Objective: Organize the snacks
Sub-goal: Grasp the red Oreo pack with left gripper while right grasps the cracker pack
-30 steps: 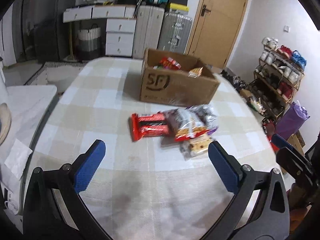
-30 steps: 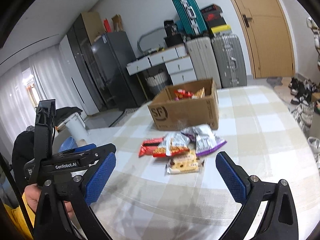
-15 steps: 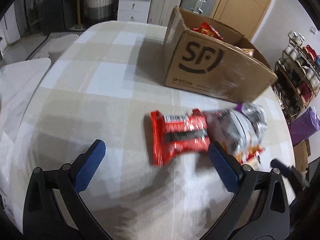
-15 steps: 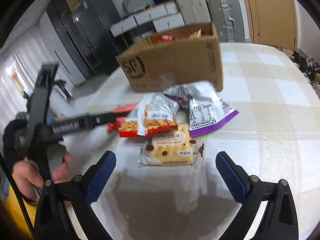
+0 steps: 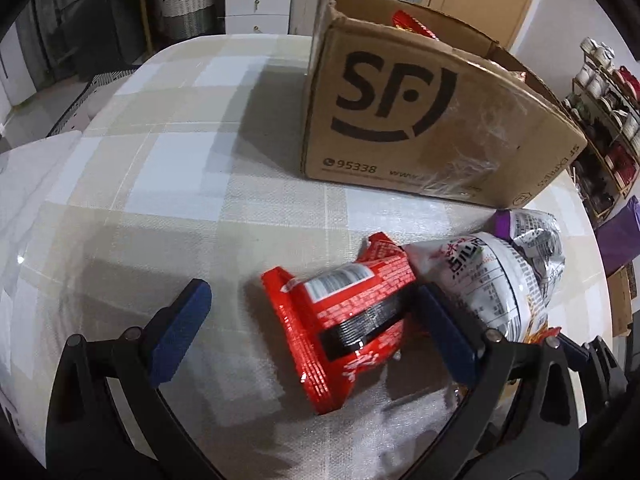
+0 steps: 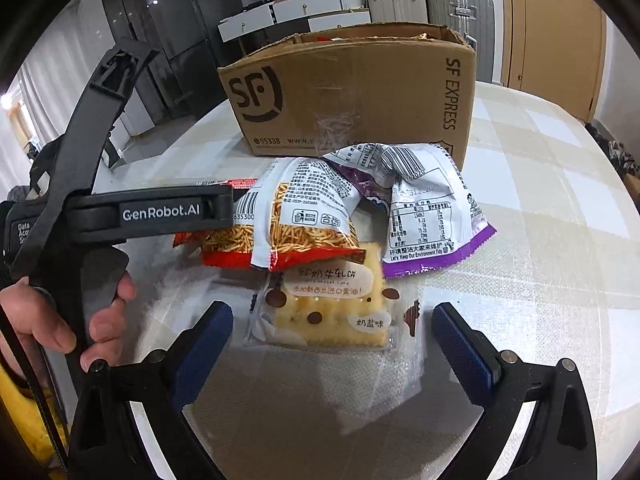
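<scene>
A red snack pack (image 5: pixel 344 320) lies on the checked tablecloth between the fingers of my left gripper (image 5: pixel 310 292). Its jaws are closing; the right pad (image 5: pixel 444 328) is at the pack's edge and the left pad (image 5: pixel 180 332) stands apart from it. My right gripper (image 6: pixel 332 314) is open around a clear cracker pack (image 6: pixel 332 312) without pressing on it. A white and red noodle-snack bag (image 6: pixel 296 216) overlaps the cracker pack, and a purple bag (image 6: pixel 424 216) lies beside it. Behind them stands an open cardboard box (image 6: pixel 352 92) with snacks inside.
A person's hand (image 6: pixel 100 320) grips the left tool's black handle (image 6: pixel 96 216) at the left of the right wrist view. The table's (image 5: pixel 140 184) round edge curves off to the left. Suitcases (image 6: pixel 460 4), drawers (image 5: pixel 256 0), a basket (image 5: pixel 186 12) and a shoe rack (image 5: pixel 608 112) stand beyond the table.
Both grippers came down and forward onto the snack pile. The left one now straddles the red pack, the right one the cracker pack. The left jaws have narrowed slightly.
</scene>
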Demonstrator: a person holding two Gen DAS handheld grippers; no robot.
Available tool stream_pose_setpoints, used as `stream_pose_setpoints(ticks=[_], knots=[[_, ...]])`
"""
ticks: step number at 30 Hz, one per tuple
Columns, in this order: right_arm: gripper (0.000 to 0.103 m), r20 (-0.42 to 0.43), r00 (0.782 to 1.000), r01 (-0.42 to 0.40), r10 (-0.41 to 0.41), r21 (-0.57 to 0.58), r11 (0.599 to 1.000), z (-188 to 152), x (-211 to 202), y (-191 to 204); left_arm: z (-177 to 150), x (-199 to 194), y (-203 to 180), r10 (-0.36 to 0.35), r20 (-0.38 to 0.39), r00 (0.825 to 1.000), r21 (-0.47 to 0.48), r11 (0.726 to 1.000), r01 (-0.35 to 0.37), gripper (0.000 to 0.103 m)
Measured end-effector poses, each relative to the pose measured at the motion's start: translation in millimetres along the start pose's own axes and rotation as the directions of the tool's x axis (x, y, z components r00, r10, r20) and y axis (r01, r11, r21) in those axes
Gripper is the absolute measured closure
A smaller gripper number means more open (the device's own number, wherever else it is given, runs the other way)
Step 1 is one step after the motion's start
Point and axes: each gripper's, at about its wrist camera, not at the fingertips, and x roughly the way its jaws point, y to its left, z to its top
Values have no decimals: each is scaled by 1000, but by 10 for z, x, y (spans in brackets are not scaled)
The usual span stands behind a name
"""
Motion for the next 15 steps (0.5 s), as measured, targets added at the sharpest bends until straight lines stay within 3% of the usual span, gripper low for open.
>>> stream_pose_setpoints(ticks=[1,3,6,8,13,15], knots=[[1,-1,1000,2,-2,-1,1000,10,13,1,16,-2,-2,-3,5,1000,2,1000,3,7],[2,-7,1000,17,-17,-14,1000,14,42,34,60,-9,3,-29,21,999,2,1000,29,27],[4,-18,998,60,-61,-44,997,8,69,94,104,-28,29,-69,19,997,-4,998,69,47],[12,-23,996,82,-83,-67,994,14,86,140,108,-45,44,-96,11,995,-3,995,96,57],[21,-22,994,106,-109,-111,988,-11,107,250,109,-115,128,-124,9,992,-26,992,124,64],[30,-17,995,97,-100,-120,988,-34,75,280,78,-165,177,-138,9,990,-38,990,138,67]])
